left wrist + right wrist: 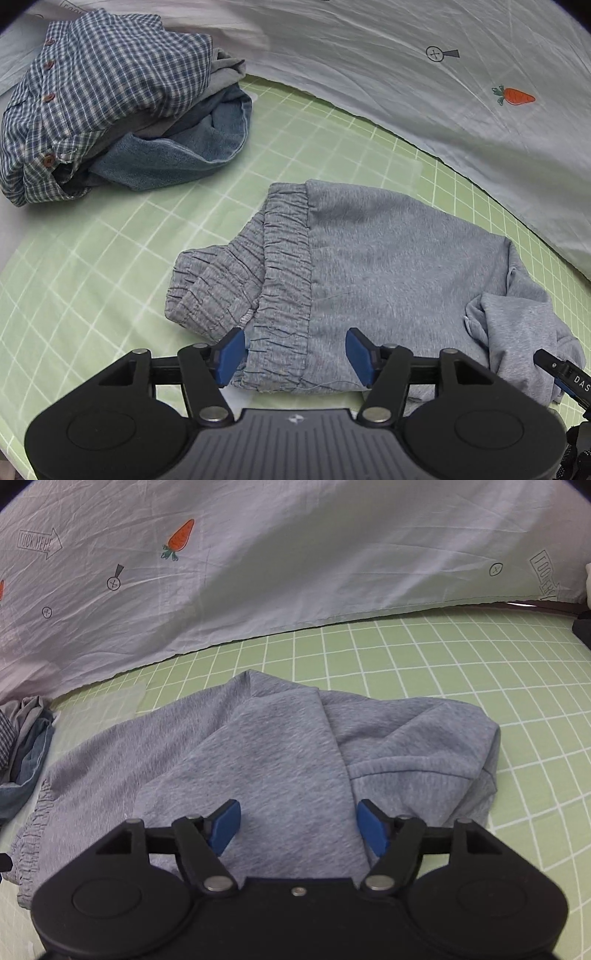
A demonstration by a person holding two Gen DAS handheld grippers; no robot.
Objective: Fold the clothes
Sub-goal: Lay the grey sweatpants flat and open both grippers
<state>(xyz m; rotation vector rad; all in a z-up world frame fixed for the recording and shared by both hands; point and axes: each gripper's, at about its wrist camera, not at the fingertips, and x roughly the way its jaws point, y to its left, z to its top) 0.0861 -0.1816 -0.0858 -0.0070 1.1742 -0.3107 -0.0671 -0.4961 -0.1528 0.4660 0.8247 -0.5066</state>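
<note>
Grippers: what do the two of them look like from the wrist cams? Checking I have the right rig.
Both match: the left gripper and the right gripper have matte black bodies with round side housings, black link arms on silver pivot pins, and blue pads on the fingers. The left body is ribbed with a small white logo. White letters "DAS" show on the right gripper's edge in the left view. No cables or sleeves visible.

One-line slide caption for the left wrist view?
Open left claw over grey sweatpants' waistband; clothes pile beyond on green mat.
</note>
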